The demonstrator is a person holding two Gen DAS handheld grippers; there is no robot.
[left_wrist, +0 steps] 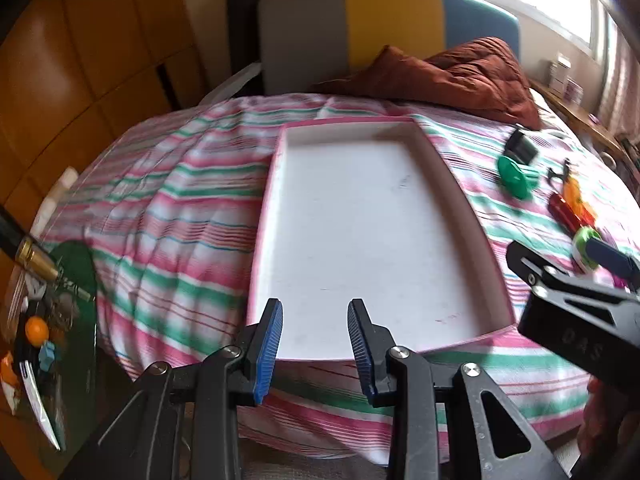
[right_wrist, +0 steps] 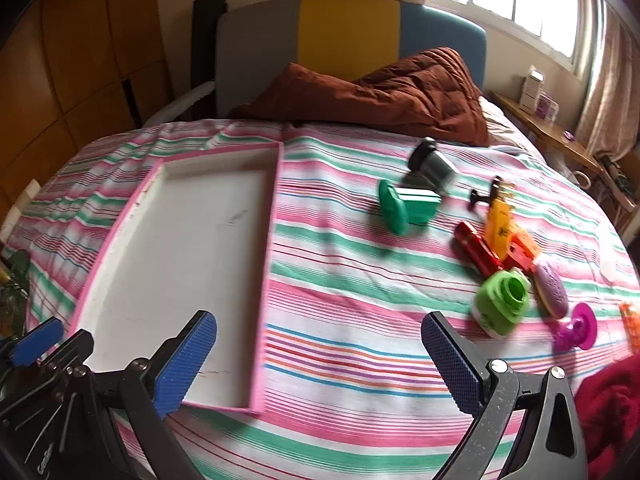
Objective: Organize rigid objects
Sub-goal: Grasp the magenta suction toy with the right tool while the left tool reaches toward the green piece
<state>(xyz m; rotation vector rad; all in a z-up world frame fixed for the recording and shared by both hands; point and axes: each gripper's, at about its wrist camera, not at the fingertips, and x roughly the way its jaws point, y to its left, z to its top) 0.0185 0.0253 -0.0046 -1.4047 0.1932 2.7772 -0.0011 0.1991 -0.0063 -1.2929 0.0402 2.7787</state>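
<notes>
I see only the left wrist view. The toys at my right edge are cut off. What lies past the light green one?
Observer: A purple oval toy lies right beside the light green toy, and a magenta suction-cup piece sits nearer the camera.
Operator: Is the right gripper holding anything?
Observer: No. The right gripper is wide open, above the striped sheet, between the tray and the toys.
Operator: What is the black thing behind the green spool?
Observer: A dark cylinder with a grey body, lying on its side behind the green spool.
</notes>
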